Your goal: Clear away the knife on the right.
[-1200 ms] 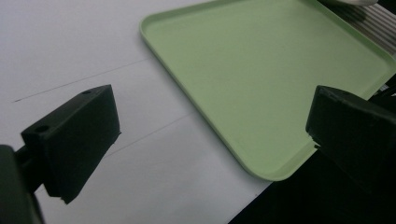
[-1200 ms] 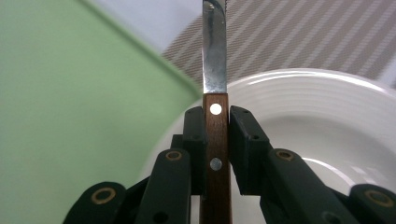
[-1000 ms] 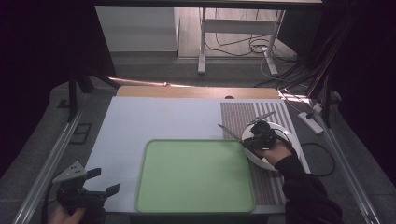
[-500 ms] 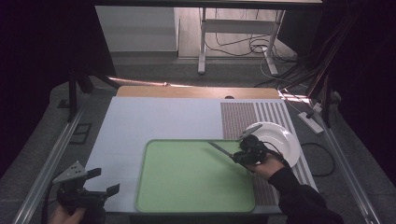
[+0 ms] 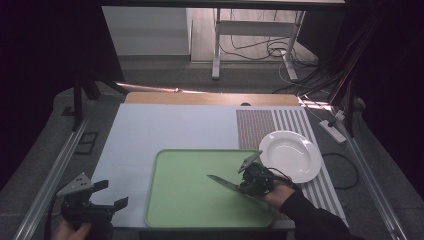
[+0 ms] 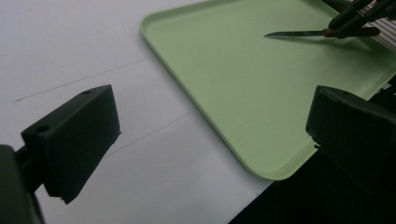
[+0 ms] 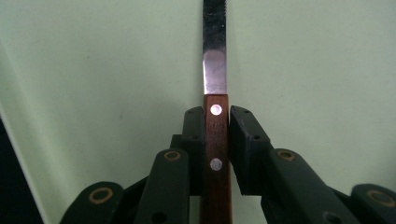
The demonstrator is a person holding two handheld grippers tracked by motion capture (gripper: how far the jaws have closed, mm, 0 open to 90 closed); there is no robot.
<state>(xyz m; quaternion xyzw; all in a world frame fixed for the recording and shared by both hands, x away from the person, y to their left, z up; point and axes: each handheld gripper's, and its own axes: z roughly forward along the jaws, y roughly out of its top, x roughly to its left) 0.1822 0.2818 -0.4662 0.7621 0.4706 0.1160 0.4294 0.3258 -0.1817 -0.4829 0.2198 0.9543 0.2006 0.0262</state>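
My desk (image 5: 165,130) is evenly lit from above while the room around it sinks into near black. The knife (image 6: 299,33) drops a soft shadow on the green tray (image 6: 224,84). My near jaws blur in both gripper views; the blade shows a pale glare.

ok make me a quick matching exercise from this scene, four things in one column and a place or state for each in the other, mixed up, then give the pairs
Things
1. knife
2. white plate
3. green tray
4. left gripper

Places or states
A. bare, on the striped mat at the table's right
B. open, holding nothing, at the table's near left corner
C. clamped by its wooden handle, blade out over the tray
D. lying on the white sheet at the table's near edge

Pairs: 1-C, 2-A, 3-D, 4-B
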